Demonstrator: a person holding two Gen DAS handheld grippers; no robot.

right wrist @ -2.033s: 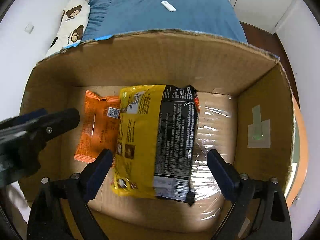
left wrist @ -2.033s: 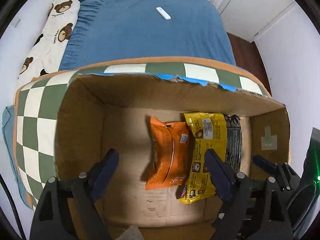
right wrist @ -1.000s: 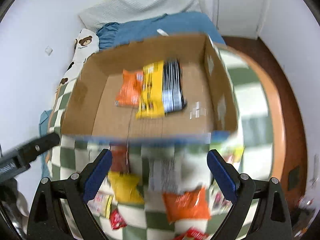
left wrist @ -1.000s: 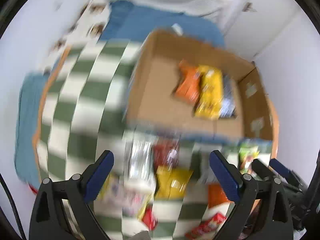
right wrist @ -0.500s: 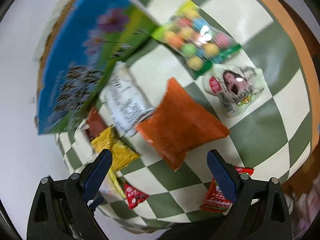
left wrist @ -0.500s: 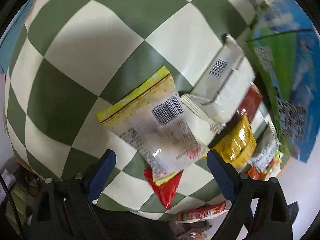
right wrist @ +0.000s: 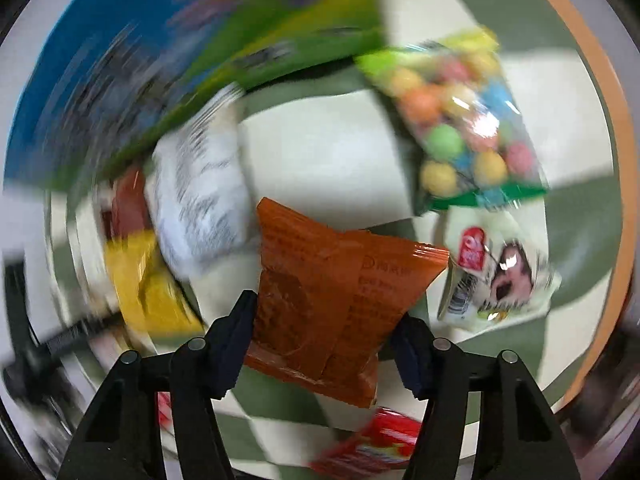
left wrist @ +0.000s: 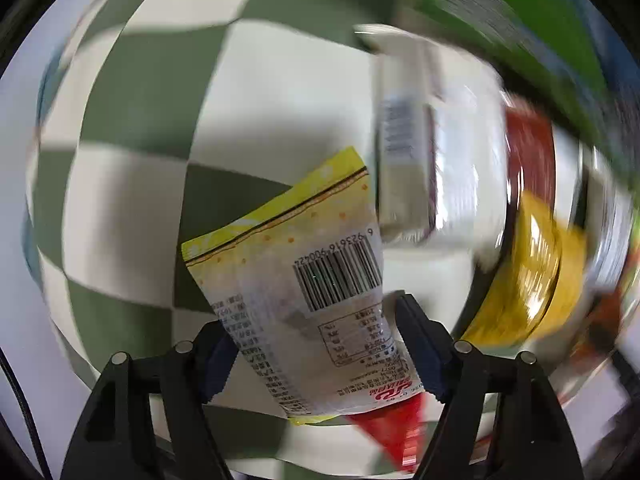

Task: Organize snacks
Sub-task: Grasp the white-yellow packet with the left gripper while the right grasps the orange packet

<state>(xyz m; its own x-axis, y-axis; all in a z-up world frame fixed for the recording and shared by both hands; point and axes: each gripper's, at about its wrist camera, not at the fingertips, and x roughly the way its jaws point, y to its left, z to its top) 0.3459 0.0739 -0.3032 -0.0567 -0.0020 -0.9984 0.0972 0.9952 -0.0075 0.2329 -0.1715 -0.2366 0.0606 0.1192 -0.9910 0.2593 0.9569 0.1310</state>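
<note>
A yellow-and-clear snack packet (left wrist: 288, 248) with a barcode lies on the green-and-white checked cloth (left wrist: 132, 120). My left gripper (left wrist: 316, 352) points down over it. Its jaws are closing and both pads meet the packet's lower sides. In the right wrist view an orange snack packet (right wrist: 320, 272) sits between the jaws of my right gripper (right wrist: 324, 344). These jaws are closing too, with the pads against its left and right edges.
A white packet (left wrist: 404, 152), a yellow packet (left wrist: 532, 276), a dark red one (left wrist: 528, 152) and a red sachet (left wrist: 396, 428) lie close by. A bag of coloured candy balls (right wrist: 460, 120), a white pictured packet (right wrist: 500, 272) and the printed box side (right wrist: 160, 40) surround the orange packet.
Both grippers left the box, came down over the snacks on the cloth, and their jaws have narrowed onto the barcode packet and the orange packet.
</note>
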